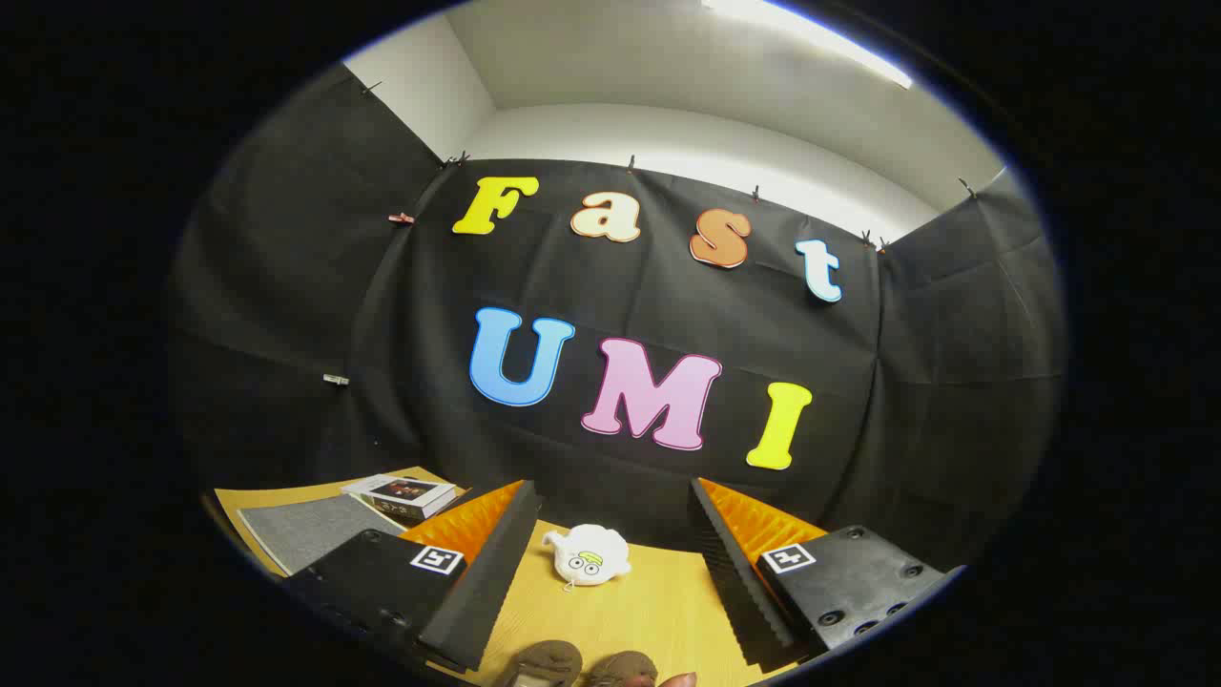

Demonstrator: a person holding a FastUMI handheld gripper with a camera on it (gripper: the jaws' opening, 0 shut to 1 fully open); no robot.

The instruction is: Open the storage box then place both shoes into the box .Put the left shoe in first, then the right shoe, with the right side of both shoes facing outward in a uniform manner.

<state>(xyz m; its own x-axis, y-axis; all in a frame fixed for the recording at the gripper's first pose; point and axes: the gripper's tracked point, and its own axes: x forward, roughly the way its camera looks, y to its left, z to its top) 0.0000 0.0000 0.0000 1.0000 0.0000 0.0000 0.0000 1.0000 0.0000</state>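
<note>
My gripper (pixel 610 563) is open and holds nothing, and it points level at the far wall. The two shoes (pixel 582 665) lie side by side on the table (pixel 649 611), very near, below the fingers. I judge I must tilt down; I see no box.

Between the spread jaws the shoes (pixel 582 665) lie nearest, a plush toy (pixel 589 554) beyond them.
</note>
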